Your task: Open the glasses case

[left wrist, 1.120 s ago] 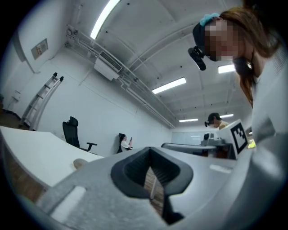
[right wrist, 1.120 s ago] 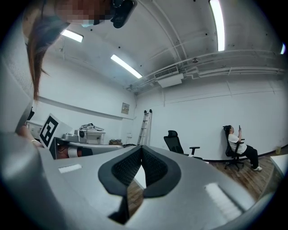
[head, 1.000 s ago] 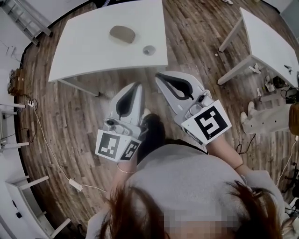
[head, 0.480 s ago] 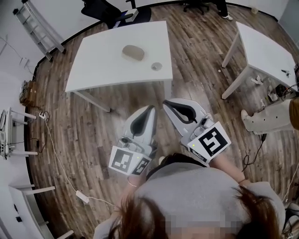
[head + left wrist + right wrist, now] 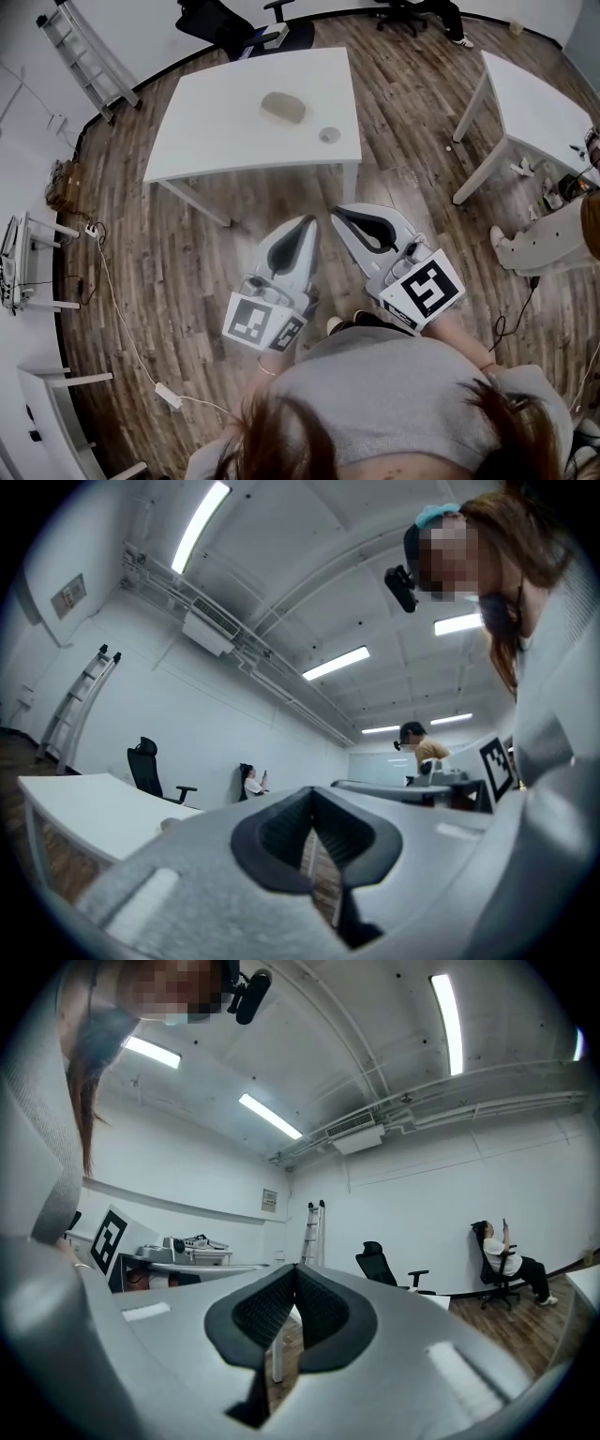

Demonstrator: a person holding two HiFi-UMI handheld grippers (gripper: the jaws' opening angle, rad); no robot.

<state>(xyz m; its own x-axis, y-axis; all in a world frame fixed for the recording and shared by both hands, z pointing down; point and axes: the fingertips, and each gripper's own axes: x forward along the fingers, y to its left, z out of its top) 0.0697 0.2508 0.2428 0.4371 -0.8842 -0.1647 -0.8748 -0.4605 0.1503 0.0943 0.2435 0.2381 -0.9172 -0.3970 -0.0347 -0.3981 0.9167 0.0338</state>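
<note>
A tan oval glasses case [image 5: 283, 108] lies on the white table [image 5: 216, 127] ahead of me in the head view. A small round grey object [image 5: 329, 135] sits to its right near the table's edge. My left gripper [image 5: 309, 223] and right gripper [image 5: 339, 214] are held side by side over the wooden floor, short of the table and well apart from the case. Both are shut with nothing between the jaws. In the left gripper view, the left gripper [image 5: 313, 795] has its tips meeting. The right gripper [image 5: 294, 1271] in its own view looks the same.
A second white table [image 5: 539, 103] stands at the right, with a person's legs and gear on the floor beside it. A ladder [image 5: 89, 56] leans at the back left, an office chair [image 5: 225, 28] stands behind the table. Cables and a power strip [image 5: 169, 396] lie on the left floor.
Both grippers have moved forward over the floor toward the table, staying shut. The table and case now sit lower and nearer in the head view.
</note>
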